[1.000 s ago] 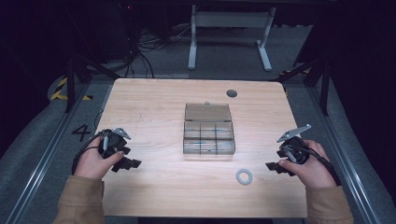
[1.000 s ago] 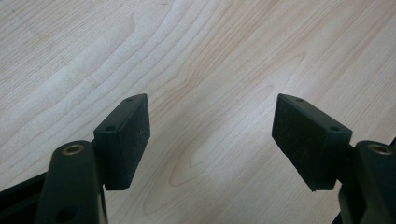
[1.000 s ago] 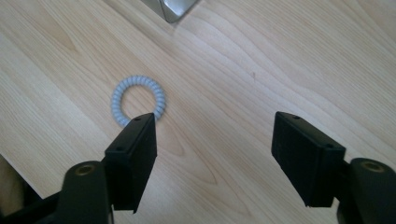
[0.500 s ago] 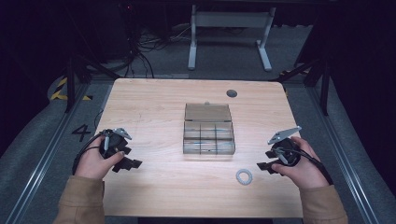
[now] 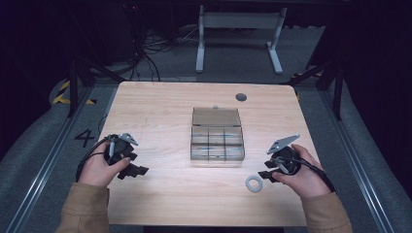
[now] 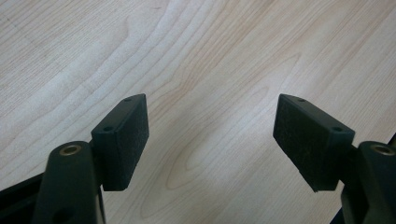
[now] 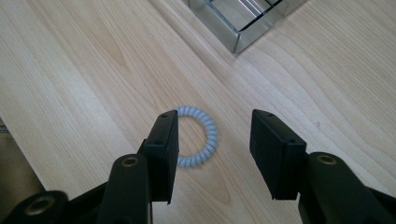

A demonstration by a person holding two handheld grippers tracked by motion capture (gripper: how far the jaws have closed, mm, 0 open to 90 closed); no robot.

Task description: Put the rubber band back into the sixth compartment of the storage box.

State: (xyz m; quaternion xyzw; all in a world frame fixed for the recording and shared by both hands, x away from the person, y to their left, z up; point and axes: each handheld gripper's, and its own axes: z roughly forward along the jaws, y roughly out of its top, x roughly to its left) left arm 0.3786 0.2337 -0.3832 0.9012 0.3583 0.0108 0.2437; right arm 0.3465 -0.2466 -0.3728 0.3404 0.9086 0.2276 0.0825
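A pale grey spiral hair tie (image 5: 253, 183) lies flat on the wooden table (image 5: 165, 107) near its front right. My right gripper (image 5: 266, 175) is open just right of it; in the right gripper view the hair tie (image 7: 201, 135) lies partly behind the left pad (image 7: 163, 142), mostly within the gap of my right gripper (image 7: 212, 151). A clear compartmented box (image 5: 216, 134) with its lid open stands mid-table. My left gripper (image 5: 139, 171) rests at the front left; in the left gripper view my left gripper (image 6: 211, 135) is open over bare wood.
A dark round disc (image 5: 241, 96) sits near the table's far right edge. A corner of the clear box (image 7: 243, 21) lies beyond the hair tie. A metal desk frame (image 5: 238, 29) stands on the floor behind the table.
My right gripper has moved left and forward toward the hair tie. The left gripper has stayed put.
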